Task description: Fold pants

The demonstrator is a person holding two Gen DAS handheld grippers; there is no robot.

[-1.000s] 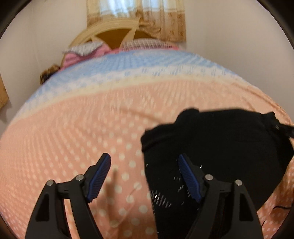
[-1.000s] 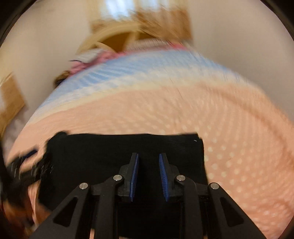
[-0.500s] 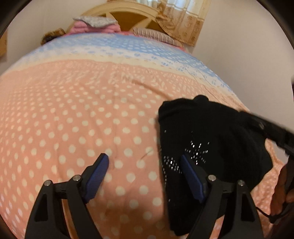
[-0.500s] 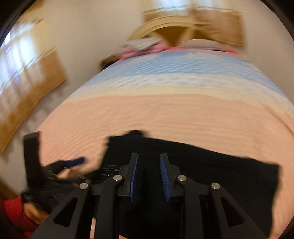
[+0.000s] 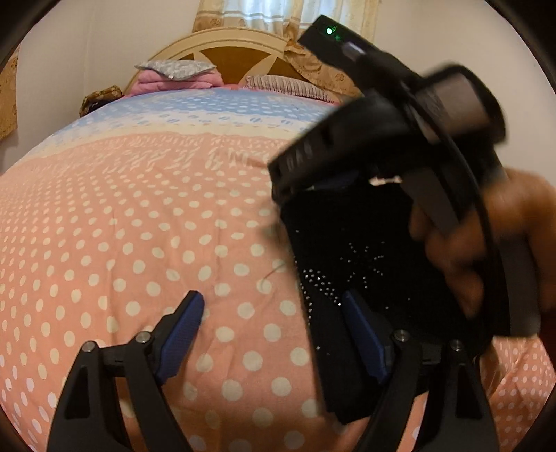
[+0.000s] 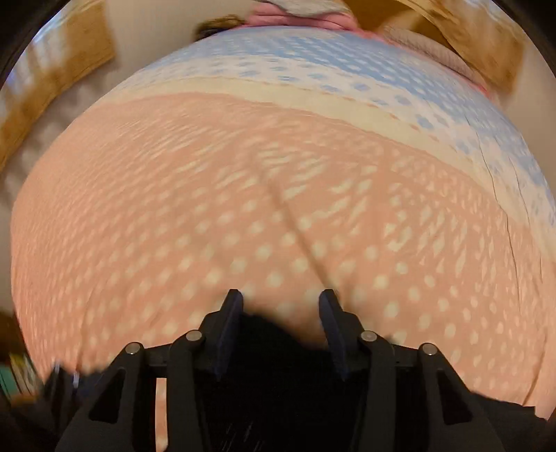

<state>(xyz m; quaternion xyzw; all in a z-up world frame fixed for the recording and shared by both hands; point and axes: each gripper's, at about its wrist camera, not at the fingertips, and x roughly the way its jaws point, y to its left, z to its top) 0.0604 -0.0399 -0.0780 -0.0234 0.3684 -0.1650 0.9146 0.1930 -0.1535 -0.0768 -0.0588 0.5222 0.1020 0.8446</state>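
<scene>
Pants (image 5: 351, 264), black, folded on the dotted bedspread (image 5: 146, 222) | our left gripper (image 5: 274, 333) spread wide, one finger over the cloth edge, empty | our right gripper (image 6: 280, 330) has just been parting, cloth beneath, apparently letting go after the fold.

Pants (image 6: 278, 400) behind tool, blurred

Polka-dot bedspread (image 5: 146, 222), pillows (image 5: 180, 71) against a wooden headboard (image 5: 229, 45), curtained window (image 5: 257, 14).
</scene>
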